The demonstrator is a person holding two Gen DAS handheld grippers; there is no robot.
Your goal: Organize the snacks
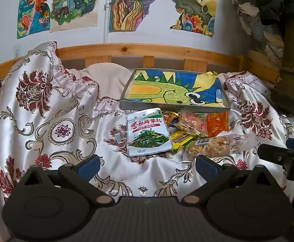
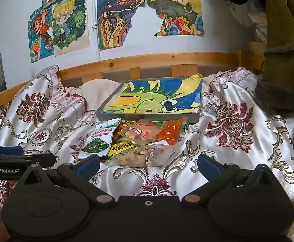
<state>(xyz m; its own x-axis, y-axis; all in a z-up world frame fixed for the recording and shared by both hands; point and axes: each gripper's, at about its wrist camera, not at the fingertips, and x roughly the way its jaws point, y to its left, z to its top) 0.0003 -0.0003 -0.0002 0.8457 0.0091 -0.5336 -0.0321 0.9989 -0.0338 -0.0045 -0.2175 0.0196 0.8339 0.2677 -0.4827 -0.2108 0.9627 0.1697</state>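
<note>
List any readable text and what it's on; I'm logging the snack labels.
"GenRobot.AI": left gripper, side of its body, in the right wrist view.
"香辣海带丝": green pouch, red band; last characters uncertain.
Other packets: print too small or blurred.
Tray: no words legible.

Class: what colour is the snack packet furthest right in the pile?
Orange packet, clearest in the left wrist view.

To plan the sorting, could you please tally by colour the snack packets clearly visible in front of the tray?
White pouch: 1
Clear packets: 2
Orange packet: 1
Yellow packet: 1
Gold-brown packet: 1
Total: 6; others may be hidden underneath.
</note>
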